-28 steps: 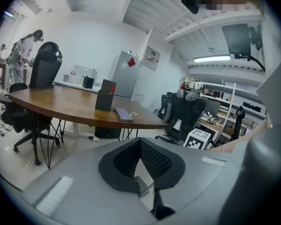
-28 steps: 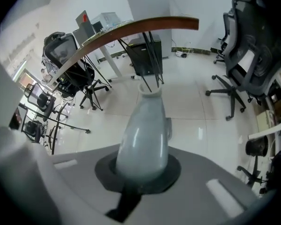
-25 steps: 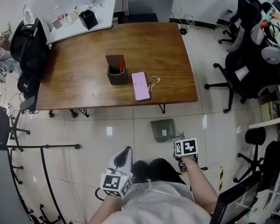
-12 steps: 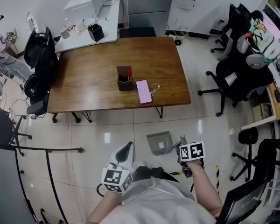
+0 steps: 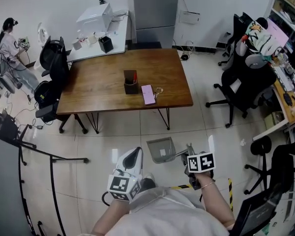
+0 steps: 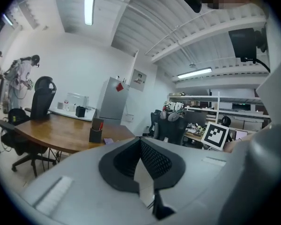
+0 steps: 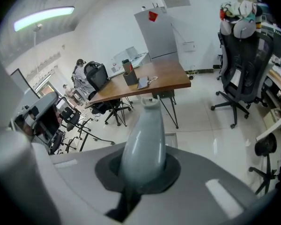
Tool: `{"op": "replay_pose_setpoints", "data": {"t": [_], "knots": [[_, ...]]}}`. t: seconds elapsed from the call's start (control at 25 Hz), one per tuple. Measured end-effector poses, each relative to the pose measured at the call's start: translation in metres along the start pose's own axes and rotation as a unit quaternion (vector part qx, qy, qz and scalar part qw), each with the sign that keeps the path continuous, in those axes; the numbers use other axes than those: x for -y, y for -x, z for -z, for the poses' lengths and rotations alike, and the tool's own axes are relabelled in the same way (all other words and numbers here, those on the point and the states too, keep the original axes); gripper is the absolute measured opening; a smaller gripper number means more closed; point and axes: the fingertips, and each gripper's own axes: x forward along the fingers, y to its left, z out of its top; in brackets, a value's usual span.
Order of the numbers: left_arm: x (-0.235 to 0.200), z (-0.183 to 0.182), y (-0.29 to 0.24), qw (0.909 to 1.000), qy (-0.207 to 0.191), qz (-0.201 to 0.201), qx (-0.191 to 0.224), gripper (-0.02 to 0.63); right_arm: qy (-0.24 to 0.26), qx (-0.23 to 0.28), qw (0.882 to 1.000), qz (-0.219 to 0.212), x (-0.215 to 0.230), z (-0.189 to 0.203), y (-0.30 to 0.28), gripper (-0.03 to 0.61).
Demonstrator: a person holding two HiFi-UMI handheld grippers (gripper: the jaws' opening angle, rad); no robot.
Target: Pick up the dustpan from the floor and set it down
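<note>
The right gripper [image 5: 189, 153] pinches the handle [image 7: 143, 139] of the dustpan [image 5: 161, 149]. The left gripper [image 5: 136, 152] is pressed together. Beyond them, a box [image 5: 131, 85] holds a red pen [image 6: 100, 123].

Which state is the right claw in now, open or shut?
Shut. In the right gripper view the right claw clamps the grey plastic dustpan by its rounded handle, which sits pressed between the jaws.

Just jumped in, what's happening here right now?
A person standing near the wooden table grips the grey dustpan by its handle in the right tool, with the jaws shut on it. The pan looks clear of the floor. The left tool is shut and empty. The dustpan is not yet set down.
</note>
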Motion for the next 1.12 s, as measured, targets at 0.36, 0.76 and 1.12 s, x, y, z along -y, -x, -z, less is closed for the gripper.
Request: {"op": "replay_pose_setpoints", "data": {"t": [0.36,0.76,1.12], "knots": [[0.091,0.033,0.082,0.9991,-0.015,-0.036,0.018,0.012,0.032,0.035,0.998,-0.032,0.001,0.073,0.075,0.0],[0.121,0.059,0.132,0.9987,-0.013,-0.049,-0.003,0.012,0.022,0.024,0.999,-0.018,0.014,0.142,0.101,0.0],[0.122,0.042,0.144,0.9979,-0.021,-0.047,0.039,0.012,0.011,0.034,0.999,-0.009,0.014,0.157,0.109,0.002]]}}
